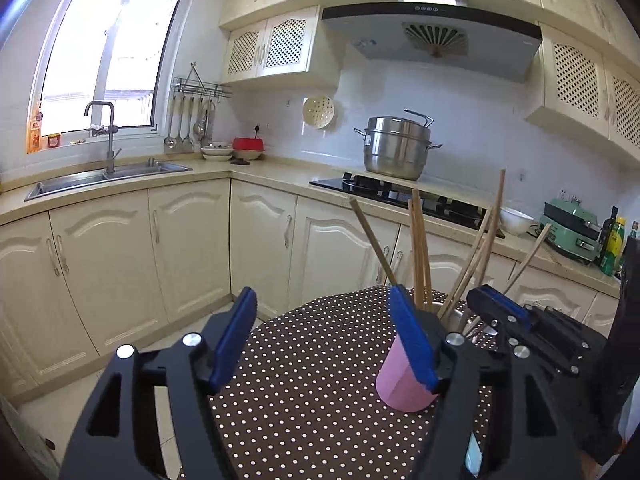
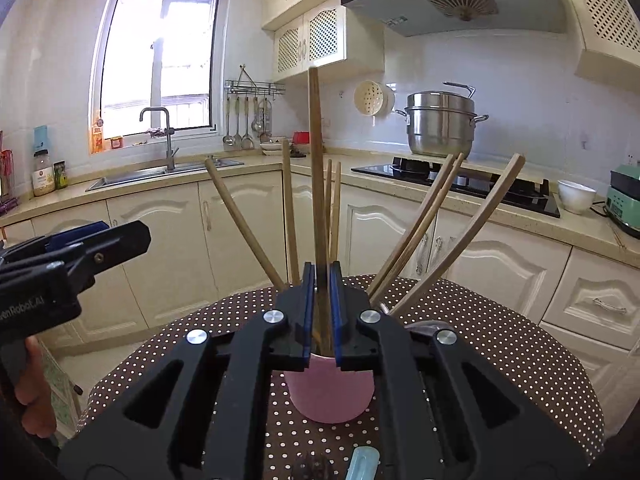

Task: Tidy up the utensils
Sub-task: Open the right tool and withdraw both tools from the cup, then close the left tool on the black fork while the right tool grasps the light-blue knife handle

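Observation:
A pink cup [image 2: 332, 392] stands on the dotted tablecloth with several wooden chopsticks [image 2: 416, 224] fanning out of it. My right gripper [image 2: 322, 272] hovers over the cup's near rim, its blue pads shut on one upright chopstick [image 2: 314, 152]. In the left wrist view my left gripper [image 1: 322, 294] is open wide with nothing between its pads. The pink cup [image 1: 400, 388] sits partly behind its right finger [image 1: 412, 340]. The right gripper [image 1: 500, 312] shows just right of the chopsticks [image 1: 420, 248]. The left gripper [image 2: 92, 244] appears at the left edge of the right wrist view.
The small table has a brown polka-dot cloth [image 1: 320, 380], with floor beyond its edges. A metal utensil [image 2: 424, 326] lies behind the cup and a light blue item [image 2: 362, 462] lies near me. Cream cabinets, a sink [image 1: 108, 178] and a stove with a steel pot [image 1: 396, 148] line the far walls.

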{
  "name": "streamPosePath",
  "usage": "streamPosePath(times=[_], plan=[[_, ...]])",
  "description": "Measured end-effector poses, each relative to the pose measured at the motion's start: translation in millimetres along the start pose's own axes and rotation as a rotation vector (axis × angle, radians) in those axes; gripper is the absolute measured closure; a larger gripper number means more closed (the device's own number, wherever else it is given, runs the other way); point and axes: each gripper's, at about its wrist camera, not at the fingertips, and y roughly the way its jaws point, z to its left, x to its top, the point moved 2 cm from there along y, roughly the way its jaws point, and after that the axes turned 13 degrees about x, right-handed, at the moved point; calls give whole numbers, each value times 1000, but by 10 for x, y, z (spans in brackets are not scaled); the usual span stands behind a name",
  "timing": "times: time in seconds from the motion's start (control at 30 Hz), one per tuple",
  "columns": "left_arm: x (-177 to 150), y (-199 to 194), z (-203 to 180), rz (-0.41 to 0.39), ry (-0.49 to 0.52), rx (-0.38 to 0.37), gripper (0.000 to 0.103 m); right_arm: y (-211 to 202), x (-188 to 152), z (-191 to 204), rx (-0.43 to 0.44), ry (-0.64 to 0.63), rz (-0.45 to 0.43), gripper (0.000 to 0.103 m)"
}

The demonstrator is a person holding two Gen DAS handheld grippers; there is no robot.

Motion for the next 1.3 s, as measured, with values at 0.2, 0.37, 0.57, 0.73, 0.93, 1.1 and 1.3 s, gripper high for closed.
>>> streamPosePath(times=[0.2,0.37,0.57,0.73,0.93,1.1,1.3], plan=[[20,-104,40,0,-1,0,32,-127,52,31,-19,-10,-32,50],[33,-149,38,12,-8,-3,32,-226,79,44,-4,-10,-33,42],[61,-271,-56,37,-28,-35,31,-532,187,64,-3,-38,-77,38],[-18,-346,-245,85,18,-81,29,-791,221,23,-19,-43,-77,35],[-304,-257,-565,264,98,-167,29,-1003,47,-120,-44,-14,-4,33],[-669,-116,-834,409,160,-225,29,-1075,-216,-314,-63,47,89,32],[-1018,89,-1081,550,211,-236,30,-999,-637,-571,-58,160,241,32]])
